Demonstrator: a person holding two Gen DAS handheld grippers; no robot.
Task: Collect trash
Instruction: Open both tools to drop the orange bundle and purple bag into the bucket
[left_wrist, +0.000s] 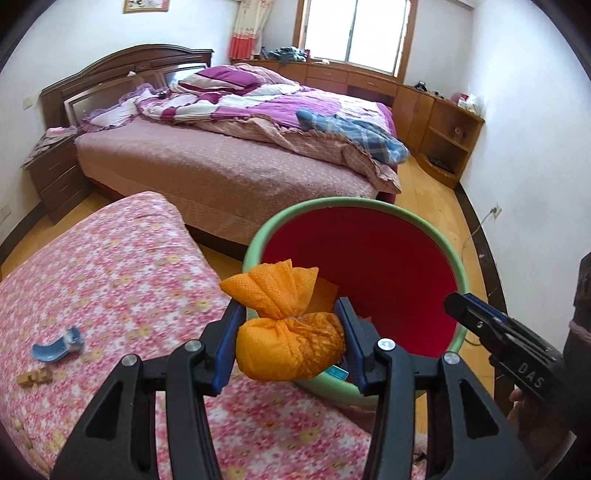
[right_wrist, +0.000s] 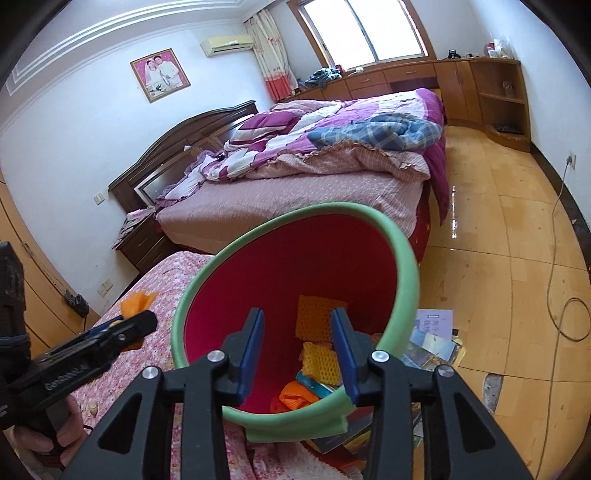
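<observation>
My left gripper (left_wrist: 290, 334) is shut on an orange mesh bag (left_wrist: 288, 345), tied at its neck, held at the near rim of the bin. The bin (left_wrist: 458, 280) has a green rim and a red inside, and stands beside the pink flowered bed. In the right wrist view my right gripper (right_wrist: 297, 352) is open over the bin's rim (right_wrist: 400, 258); orange and yellow mesh trash (right_wrist: 317, 321) lies at the bottom. The left gripper (right_wrist: 110, 332) shows at the left there with orange mesh (right_wrist: 136, 301) above it. The right gripper (left_wrist: 498, 332) shows at the right in the left wrist view.
A blue wrapper piece (left_wrist: 59, 345) and small tan blocks (left_wrist: 35, 376) lie on the pink flowered cover (left_wrist: 110, 277). A large bed (left_wrist: 221, 147) with a purple quilt is behind. Papers (right_wrist: 432, 339) lie on the wooden floor by the bin. A cable (right_wrist: 554, 258) runs along the right wall.
</observation>
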